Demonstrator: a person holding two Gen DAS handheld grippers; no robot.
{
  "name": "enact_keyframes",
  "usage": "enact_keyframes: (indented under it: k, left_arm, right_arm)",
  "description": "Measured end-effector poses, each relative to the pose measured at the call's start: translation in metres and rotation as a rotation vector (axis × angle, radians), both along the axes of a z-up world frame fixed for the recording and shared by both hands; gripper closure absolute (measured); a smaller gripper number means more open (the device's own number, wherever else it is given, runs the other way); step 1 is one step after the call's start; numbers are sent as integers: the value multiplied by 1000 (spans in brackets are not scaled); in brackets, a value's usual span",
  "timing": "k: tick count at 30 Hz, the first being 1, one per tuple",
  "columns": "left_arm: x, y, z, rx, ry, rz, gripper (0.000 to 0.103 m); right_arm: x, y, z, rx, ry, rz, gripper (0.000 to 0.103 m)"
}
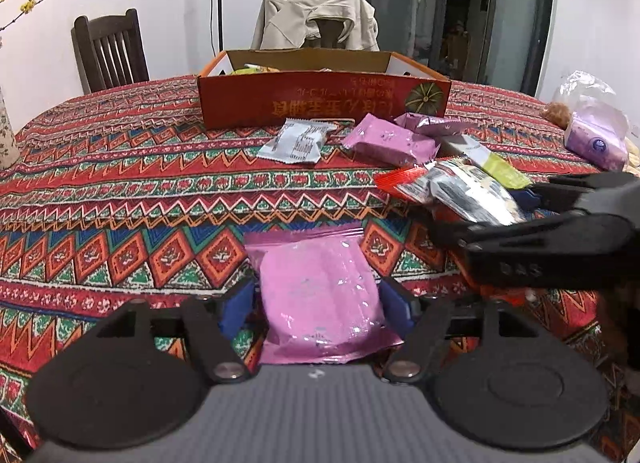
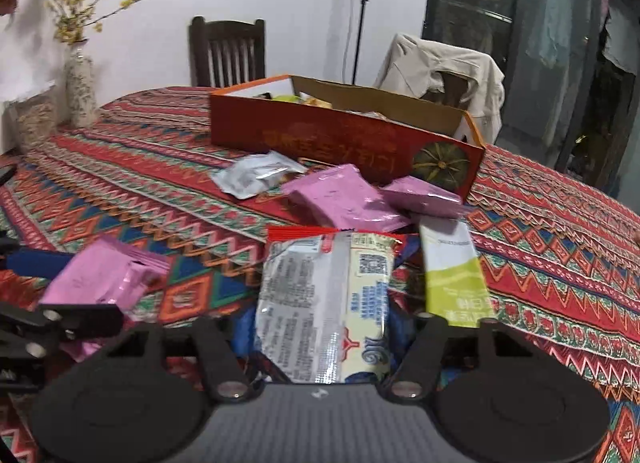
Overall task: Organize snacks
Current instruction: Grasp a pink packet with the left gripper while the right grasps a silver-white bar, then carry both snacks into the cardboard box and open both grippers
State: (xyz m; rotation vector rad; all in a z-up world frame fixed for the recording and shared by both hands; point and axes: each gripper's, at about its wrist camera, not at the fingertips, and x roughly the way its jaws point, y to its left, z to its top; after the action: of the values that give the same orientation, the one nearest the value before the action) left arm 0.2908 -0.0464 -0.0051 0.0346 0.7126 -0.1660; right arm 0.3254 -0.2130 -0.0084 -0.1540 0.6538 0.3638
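While both grippers sat low over the patterned tablecloth (image 1: 120, 183), each had a snack packet between its fingers.

Left wrist view, left to right: dark wooden chair (image 1: 108, 51) upper left; orange cardboard box (image 1: 320, 99) top centre, open, some snacks inside; chair draped with a beige jacket (image 1: 316, 23) behind it. Silver packet (image 1: 296, 141) lay just in front of the box, two pink packets (image 1: 390, 141) beside it to the right. Left gripper (image 1: 318, 299) at bottom centre was clamped on a pink packet (image 1: 320, 295), blue pads touching both its sides. Right gripper (image 1: 520, 203) came in from the right edge, carrying a silver-and-red packet (image 1: 460, 191). Clear bag with a purple pack (image 1: 596, 135) at far right.

Right wrist view, left to right: vase with yellow flowers (image 2: 80, 83) upper left; left gripper at the left edge with the pink packet (image 2: 100, 279). Box (image 2: 340, 139) upper centre, pumpkin print on its right end. Right gripper (image 2: 324, 327) at bottom centre gripped the silver-and-cream packet (image 2: 324, 303), printed back facing up. Its pads were mostly hidden by the packet. White-and-green packet (image 2: 456, 271) lay just right of it on the cloth.
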Motion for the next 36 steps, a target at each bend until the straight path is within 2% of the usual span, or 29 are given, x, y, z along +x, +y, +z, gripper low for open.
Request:
enact_keyframes:
  k: [3, 4, 5, 13, 17, 22, 25, 28, 32, 36]
  left_arm:
    - [2, -5, -3, 6, -6, 3, 31]
    - [2, -7, -3, 14, -14, 4, 33]
    - [2, -9, -4, 22, -19, 5, 40]
    - [-14, -17, 0, 29, -41, -28, 40]
    - [-16, -16, 11, 6, -58, -28, 40]
    - [7, -7, 44, -76, -103, -48, 40]
    - [41, -4, 69, -124, -135, -72, 40]
    - [81, -7, 93, -120, -191, -78, 40]
    - [148, -9, 113, -149, -188, -85, 40]
    - [214, -12, 113, -157, -147, -55, 40]
  right_arm:
    - [-15, -3, 3, 9, 8, -4, 46]
    - [-21, -8, 5, 25, 14, -12, 46]
    - [-28, -12, 7, 41, 19, -19, 46]
    - [-62, -38, 10, 72, 27, -80, 46]
    - [-66, -42, 11, 83, 19, -73, 47]
    - [-58, -48, 29, 148, -25, -27, 47]
    - [-35, -51, 52, 158, -73, 9, 47]
    - [1, -52, 80, 152, -135, 25, 47]
    - [89, -56, 111, 209, -137, 34, 47]
    - [190, -54, 111, 217, -67, -47, 47]
